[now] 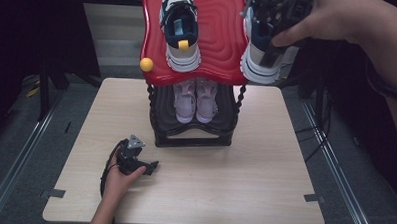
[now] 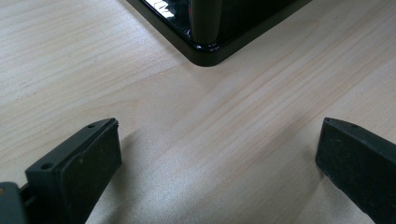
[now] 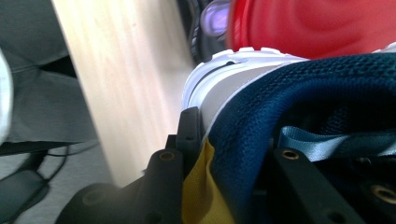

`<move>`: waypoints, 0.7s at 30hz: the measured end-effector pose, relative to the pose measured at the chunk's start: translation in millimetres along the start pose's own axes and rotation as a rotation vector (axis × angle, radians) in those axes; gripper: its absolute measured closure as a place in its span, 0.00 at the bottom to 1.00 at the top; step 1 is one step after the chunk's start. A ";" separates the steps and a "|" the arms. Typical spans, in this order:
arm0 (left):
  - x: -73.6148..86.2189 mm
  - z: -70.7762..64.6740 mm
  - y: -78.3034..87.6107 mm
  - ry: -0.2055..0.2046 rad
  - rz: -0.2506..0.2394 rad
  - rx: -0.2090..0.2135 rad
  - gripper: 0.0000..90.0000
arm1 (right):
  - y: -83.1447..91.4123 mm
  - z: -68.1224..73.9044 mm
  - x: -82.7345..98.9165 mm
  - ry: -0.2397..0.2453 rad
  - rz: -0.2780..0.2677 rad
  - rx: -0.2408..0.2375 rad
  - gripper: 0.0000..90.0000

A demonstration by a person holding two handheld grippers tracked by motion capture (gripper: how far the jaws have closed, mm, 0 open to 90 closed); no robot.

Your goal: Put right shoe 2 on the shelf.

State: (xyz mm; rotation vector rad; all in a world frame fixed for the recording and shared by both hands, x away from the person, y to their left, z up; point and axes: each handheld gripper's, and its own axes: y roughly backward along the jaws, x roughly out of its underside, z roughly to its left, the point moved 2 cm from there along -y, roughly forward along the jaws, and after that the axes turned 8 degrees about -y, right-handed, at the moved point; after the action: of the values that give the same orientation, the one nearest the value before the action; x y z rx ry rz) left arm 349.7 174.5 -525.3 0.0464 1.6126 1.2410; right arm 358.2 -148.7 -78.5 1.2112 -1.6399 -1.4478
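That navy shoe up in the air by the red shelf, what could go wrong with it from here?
The right gripper pinches only the navy shoe by its collar, so it might slip out. Swinging in, it could knock the matching shoe or catch the red shelf edge. The yellow ball at the rim might roll off.

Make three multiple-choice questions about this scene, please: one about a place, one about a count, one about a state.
1. Where does the pair of lilac shoes stand?
A. On the red top shelf
B. On the black lower shelf
C. On the table

2. How many navy and white shoes are there?
A. One
B. Two
C. Four

3. In what state is the left gripper?
A. Open, holding nothing
B. Shut on a shoe
C. Shut on a yellow ball

Answers:
1 B: they sit under the red top shelf, on the black lower shelf.
2 B: one shoe on the shelf and one shoe in the right gripper.
3 A: its jaws stand wide apart over bare table.
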 end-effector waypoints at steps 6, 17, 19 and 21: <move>0.0 0.0 0.0 0.000 0.000 0.000 0.00 | -5.0 -8.5 -24.6 0.049 -0.017 0.048 0.81; 0.0 -0.1 -0.1 0.001 0.000 0.003 0.00 | -37.6 -19.3 -55.1 0.128 -0.005 0.065 0.81; 0.0 -0.1 -0.2 0.002 -0.001 0.003 0.00 | -43.4 -20.6 -59.3 0.146 -0.006 0.066 0.81; 0.0 -0.1 -0.1 0.001 -0.001 0.003 0.00 | -48.5 -21.8 -63.3 0.154 -0.002 0.088 0.81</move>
State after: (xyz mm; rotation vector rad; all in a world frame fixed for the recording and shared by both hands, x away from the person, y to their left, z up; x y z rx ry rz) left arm 349.6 174.3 -525.4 0.0473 1.6160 1.2381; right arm 412.6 -97.9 -114.2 1.3389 -1.6119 -1.2617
